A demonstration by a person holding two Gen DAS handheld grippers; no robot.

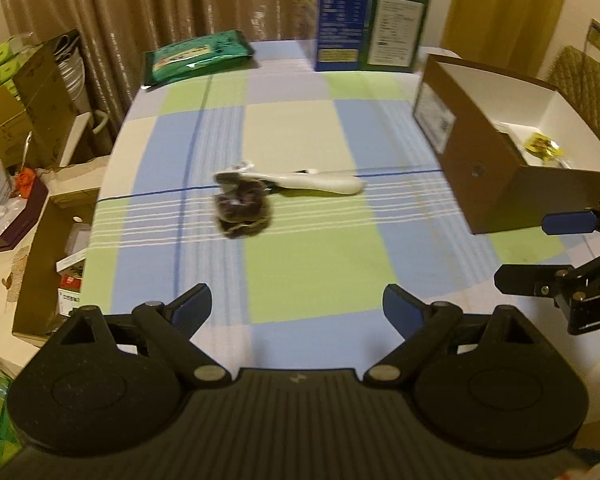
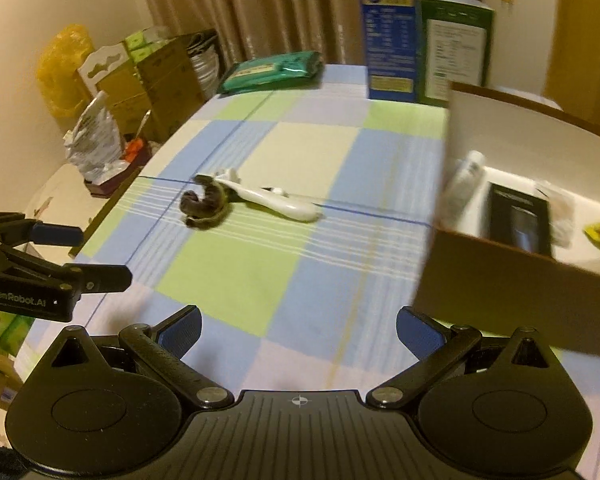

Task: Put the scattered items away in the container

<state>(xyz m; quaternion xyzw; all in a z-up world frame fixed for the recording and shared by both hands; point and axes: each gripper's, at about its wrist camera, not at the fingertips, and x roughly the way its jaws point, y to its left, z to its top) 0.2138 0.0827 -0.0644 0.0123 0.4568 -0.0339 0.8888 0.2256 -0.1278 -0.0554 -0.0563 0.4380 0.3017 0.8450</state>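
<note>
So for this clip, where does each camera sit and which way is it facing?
Left wrist: sits on the left gripper, angled down across the checked tablecloth at the brown scrunchie and white tool; own open fingers low, right gripper at the right edge.
Right wrist: sits on the right gripper, same downward slant, closer to the cardboard box; own open fingers low, left gripper at the left edge.
Shared: scrunchie, tool, box, green packet.
</note>
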